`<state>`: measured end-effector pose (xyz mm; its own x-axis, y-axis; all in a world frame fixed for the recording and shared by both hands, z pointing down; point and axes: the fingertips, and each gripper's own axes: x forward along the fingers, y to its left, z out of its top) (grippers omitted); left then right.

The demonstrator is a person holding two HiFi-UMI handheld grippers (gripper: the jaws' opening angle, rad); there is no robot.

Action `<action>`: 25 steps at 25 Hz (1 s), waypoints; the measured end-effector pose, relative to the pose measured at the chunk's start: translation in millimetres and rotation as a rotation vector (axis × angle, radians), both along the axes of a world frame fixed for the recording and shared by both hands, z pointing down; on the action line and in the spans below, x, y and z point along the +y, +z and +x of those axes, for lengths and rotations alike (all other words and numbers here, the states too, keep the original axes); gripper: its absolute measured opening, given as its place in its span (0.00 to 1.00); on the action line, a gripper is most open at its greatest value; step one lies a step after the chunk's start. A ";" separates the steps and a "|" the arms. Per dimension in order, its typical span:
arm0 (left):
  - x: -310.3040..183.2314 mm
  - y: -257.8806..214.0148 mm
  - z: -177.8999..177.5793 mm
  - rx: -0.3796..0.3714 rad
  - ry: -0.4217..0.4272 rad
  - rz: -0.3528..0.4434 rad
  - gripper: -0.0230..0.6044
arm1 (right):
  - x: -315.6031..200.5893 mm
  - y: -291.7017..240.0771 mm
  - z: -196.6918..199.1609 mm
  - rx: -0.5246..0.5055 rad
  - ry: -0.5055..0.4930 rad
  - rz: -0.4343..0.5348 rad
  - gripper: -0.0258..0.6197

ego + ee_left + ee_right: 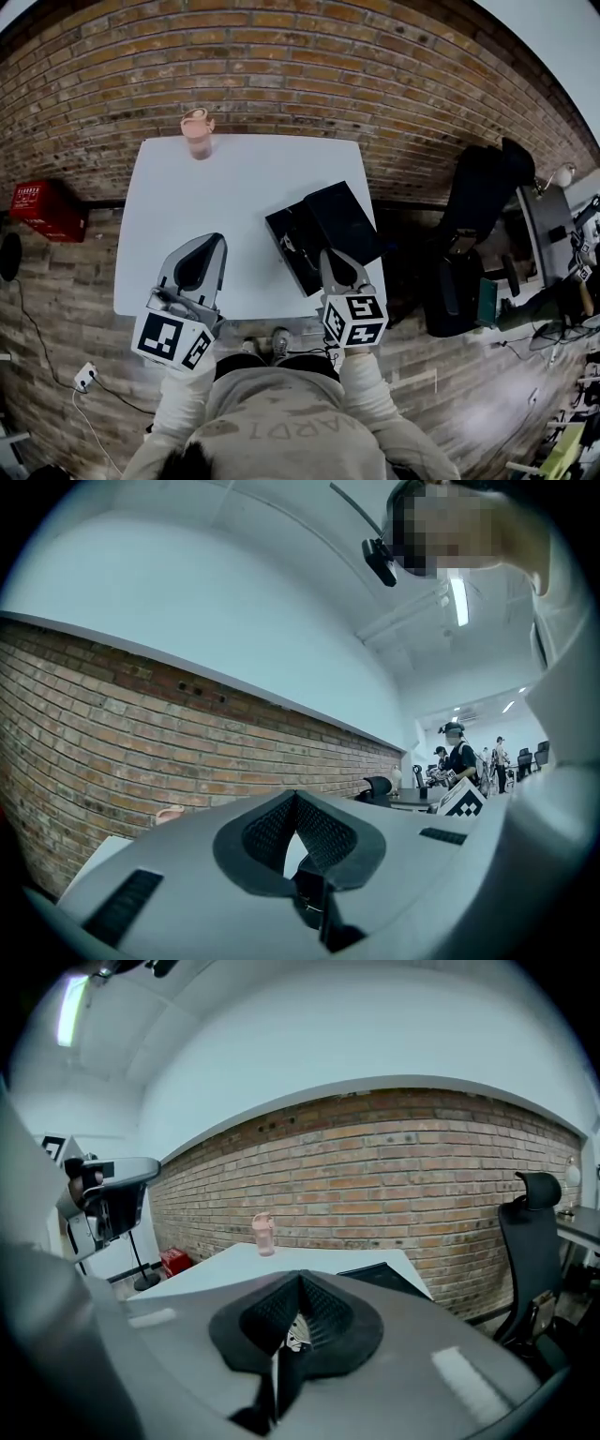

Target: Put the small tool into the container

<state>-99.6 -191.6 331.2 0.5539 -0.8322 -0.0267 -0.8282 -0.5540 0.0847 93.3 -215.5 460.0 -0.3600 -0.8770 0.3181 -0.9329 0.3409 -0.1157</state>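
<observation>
Pinched thinly in the right claw point(298, 1281) over the near edge of the black box container point(337, 218), the small pale metal tool point(297, 1332) could slip out short; left claw point(296, 797) closed, empty.

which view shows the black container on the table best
The head view: the black container lies open near the table's right edge, seen from above. The right gripper view catches only a dark sliver of it; the left gripper view shows none.

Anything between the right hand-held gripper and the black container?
Nothing visible. The right hand-held gripper, shut on what looks like the small tool, is at the black container's near edge. The pink bottle and left hand-held gripper sit off that path.
</observation>
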 end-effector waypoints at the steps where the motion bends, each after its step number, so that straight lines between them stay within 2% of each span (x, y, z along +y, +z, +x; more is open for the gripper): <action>1: 0.7 -0.3 1.8 -0.001 0.007 0.001 0.05 | 2.5 -4.0 1.7 -0.004 0.006 0.010 0.05; 25: 30.3 -11.9 37.5 -0.010 0.136 0.030 0.04 | 71.1 -107.2 27.5 -0.033 0.105 0.278 0.06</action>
<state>-62.1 -161.3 319.3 0.6618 -0.7483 -0.0445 -0.7461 -0.6633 0.0586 120.8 -144.5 352.8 -0.2683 -0.9620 0.0506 -0.9622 0.2651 -0.0623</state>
